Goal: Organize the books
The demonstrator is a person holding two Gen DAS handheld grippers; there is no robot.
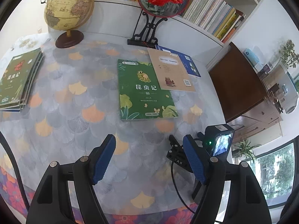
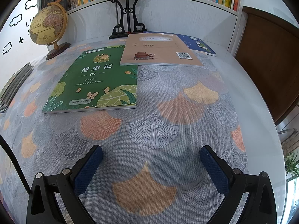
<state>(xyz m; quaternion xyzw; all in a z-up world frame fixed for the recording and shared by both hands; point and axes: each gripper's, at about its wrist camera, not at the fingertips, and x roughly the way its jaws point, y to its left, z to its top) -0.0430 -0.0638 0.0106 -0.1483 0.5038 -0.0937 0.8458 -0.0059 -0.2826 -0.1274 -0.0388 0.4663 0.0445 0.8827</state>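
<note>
Evidently the sorting is only partly done: a stack of green books (image 1: pixel 17 82) already sits squared up at the far left of the table (image 1: pixel 78 130), while three loose books lie fanned near the back right. The green book (image 2: pixel 95 83) lies flat and face up on the patterned tablecloth (image 2: pixel 168 130), nearest both grippers; the tan book (image 2: pixel 158 51) overlaps its upper right corner, and the tan one in turn covers most of the blue book (image 2: pixel 200 44) behind it. That overlap suggests the tan book may need lifting or sliding off before the green one comes cleanly free, though the green cover matches the stack and so seems the likely next pick. The left gripper (image 1: pixel 149 158) hovers above bare cloth with its jaws spread wide and nothing between them; the right gripper (image 2: pixel 151 165) is likewise released and empty, low over the cloth just short of the green book. A globe (image 1: pixel 68 9) and an embroidered fan on a stand (image 1: pixel 162 0) stand against the bookshelf (image 1: pixel 205 15), clear of the working area.
</note>
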